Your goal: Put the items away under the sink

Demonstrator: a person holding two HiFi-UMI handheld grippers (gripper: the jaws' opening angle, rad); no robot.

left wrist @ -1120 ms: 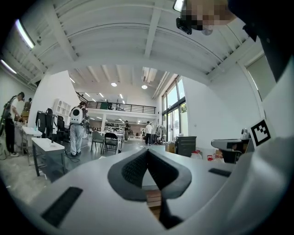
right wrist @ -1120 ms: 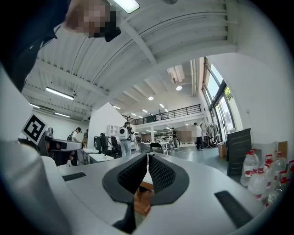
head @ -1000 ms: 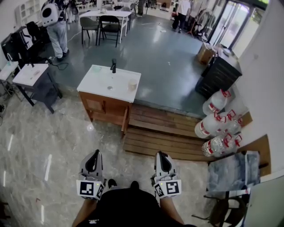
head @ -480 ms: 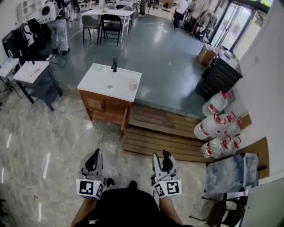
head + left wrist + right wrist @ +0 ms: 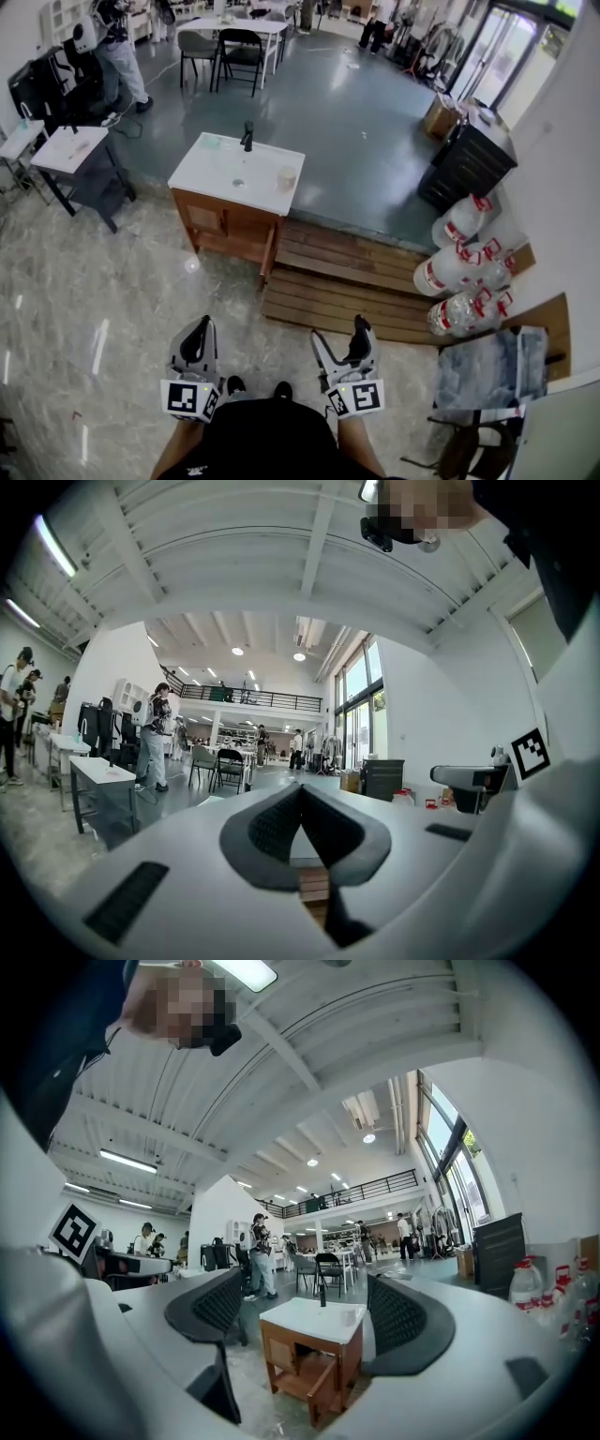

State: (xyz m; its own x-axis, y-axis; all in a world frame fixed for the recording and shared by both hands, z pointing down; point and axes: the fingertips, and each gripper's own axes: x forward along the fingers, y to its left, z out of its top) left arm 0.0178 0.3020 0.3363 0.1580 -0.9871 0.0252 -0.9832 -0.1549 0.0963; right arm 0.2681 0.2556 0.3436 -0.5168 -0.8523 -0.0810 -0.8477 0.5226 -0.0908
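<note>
Items for stowing, a pale cup (image 5: 286,178) and a small greenish item (image 5: 212,142), rest on the white surface (image 5: 220,173) of the sink cabinet (image 5: 225,220), well apart from both claws. The cup stands near the right front corner. The greenish item lies at the far left corner, near the faucet (image 5: 247,136), and is too small to identify.

Handling estimate: the cup appears light and rigid, probably thin-walled and smooth. Grip it across the middle of its wall, below the rim, with moderate pressure, since a hard pinch may crush or eject it. Keep it upright in case it holds anything. Treat the greenish item as soft or slippery until it is seen closer.

Left claw (image 5: 300,789): pads pressed together, nothing between them.

Right claw (image 5: 309,1314): jaws have just been opening and now stand spread, with only open air between them. The cabinet shows far beyond.

Both claws point level. The cabinet door (image 5: 323,1387) hangs ajar, giving access to the space below the basin. The task appears not yet begun.
</note>
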